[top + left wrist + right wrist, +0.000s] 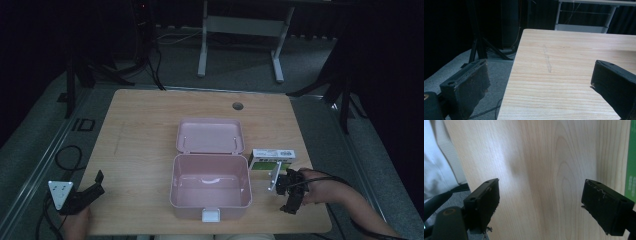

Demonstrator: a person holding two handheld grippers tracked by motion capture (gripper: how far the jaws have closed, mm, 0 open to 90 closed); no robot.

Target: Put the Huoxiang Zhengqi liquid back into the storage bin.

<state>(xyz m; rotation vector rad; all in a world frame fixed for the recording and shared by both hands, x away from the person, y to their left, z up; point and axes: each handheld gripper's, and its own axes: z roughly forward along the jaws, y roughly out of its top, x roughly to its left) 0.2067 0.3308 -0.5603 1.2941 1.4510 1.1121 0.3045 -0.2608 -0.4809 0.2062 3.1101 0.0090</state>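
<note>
A pink box (210,186) stands open in the middle of the wooden table (145,135), its lid (210,135) laid back behind it. A green and white carton (272,160) lies just right of the box. My right gripper (289,195) hovers in front of the carton, near the box's right side. Its jaws are open with only bare wood between them (540,200), and the carton's green edge (630,157) shows at the right. My left gripper (97,185) rests at the table's front left corner, open and holding nothing (537,82).
A white clasp (210,215) sticks out from the box's front wall. A round cable hole (237,106) sits near the table's far edge. Black stands and cables (145,65) crowd the floor at the back left, and a grey desk frame (240,30) stands behind the table.
</note>
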